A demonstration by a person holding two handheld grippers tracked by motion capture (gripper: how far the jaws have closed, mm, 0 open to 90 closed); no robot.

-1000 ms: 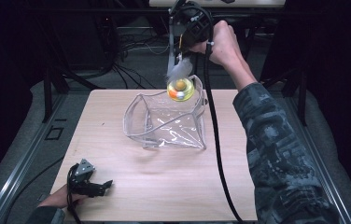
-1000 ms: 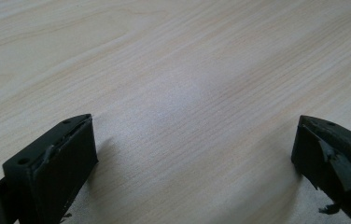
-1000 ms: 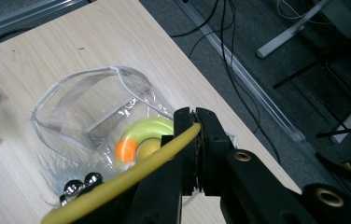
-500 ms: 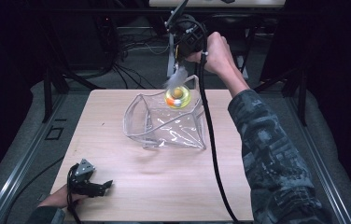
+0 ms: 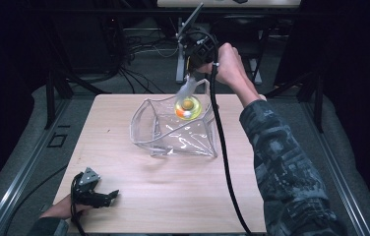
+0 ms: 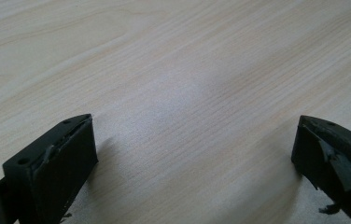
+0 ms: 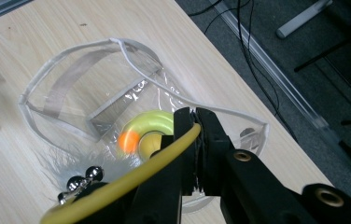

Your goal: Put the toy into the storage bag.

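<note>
On the wooden table, a clear plastic pouch sits centre. At its one o'clock rim the right gripper, jaws clamped tight, holds a yellow-ringed feather toy. At seven o'clock, the left gripper rests wide apart, empty.

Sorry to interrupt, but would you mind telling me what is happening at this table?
A person is working a cat toy into a clear plastic pouch on the wooden table. The right gripper, shut on the toy's yellow wand, holds its colourful ring and feathers at the pouch's mouth. The left gripper rests open near the table's front corner.
</note>
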